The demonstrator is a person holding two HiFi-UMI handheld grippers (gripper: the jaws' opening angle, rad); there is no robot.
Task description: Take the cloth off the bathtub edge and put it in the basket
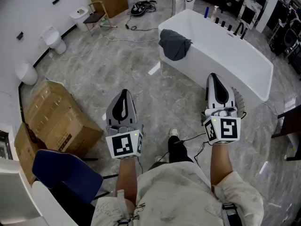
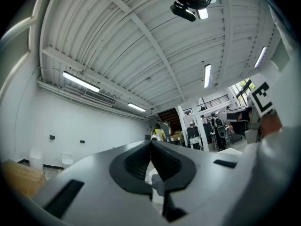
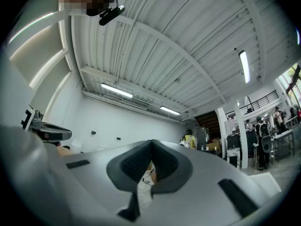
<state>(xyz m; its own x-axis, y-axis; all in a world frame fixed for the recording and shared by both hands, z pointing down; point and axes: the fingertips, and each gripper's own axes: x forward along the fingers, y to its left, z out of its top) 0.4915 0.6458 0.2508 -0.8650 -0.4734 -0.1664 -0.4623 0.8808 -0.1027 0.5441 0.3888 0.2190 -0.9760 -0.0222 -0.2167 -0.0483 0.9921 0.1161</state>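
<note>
A dark grey cloth hangs over the near left end of the white bathtub, well ahead of both grippers. My left gripper is held above the floor in front of me, shut with nothing in it. My right gripper is level with it, close to the tub's near side, also shut and empty. Behind the right gripper, a ribbed white thing that may be the basket peeks out, mostly hidden. In the gripper views, the left gripper and the right gripper point up at the ceiling with their pads together.
Large cardboard boxes lie to my left, with a blue chair beside me. Toilets stand along the left wall. Cables trail over the floor beyond the tub. Bottles stand on the tub's far rim.
</note>
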